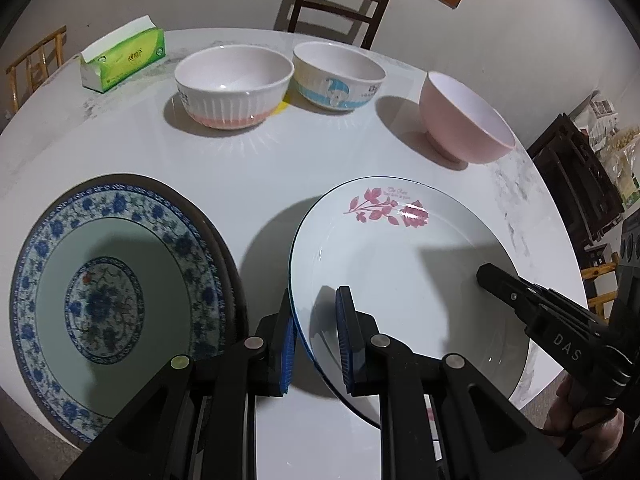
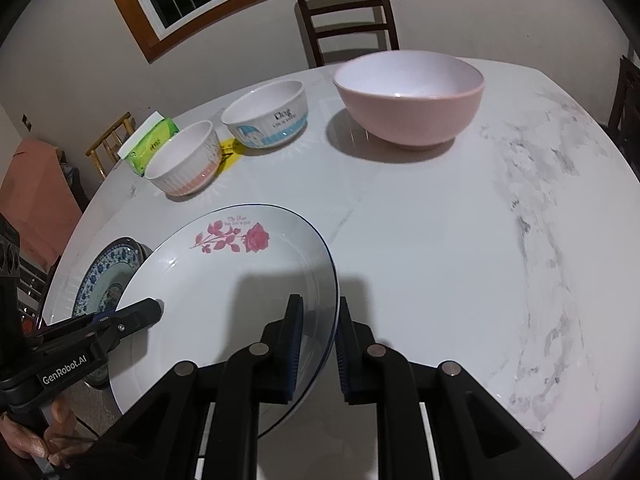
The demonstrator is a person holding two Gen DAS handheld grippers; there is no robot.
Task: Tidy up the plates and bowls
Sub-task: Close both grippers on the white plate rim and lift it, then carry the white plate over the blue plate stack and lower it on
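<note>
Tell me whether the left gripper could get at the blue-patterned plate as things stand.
Probably not yet: the left gripper is shut on the rose plate's rim, shared with the right gripper. The blue-patterned plate lies close beside it, unobstructed.

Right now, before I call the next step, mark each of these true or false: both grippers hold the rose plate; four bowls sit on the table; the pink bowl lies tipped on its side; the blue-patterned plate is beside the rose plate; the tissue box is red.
1. Both the left gripper and the right gripper clamp the rim of the rose plate. True.
2. Four bowls sit on the table. False: three, the ribbed bowl, the cartoon bowl and the pink bowl.
3. The pink bowl lies on its side. False: it stands upright.
4. The blue-patterned plate sits beside the rose plate. True.
5. The tissue box is red. False: green.
</note>
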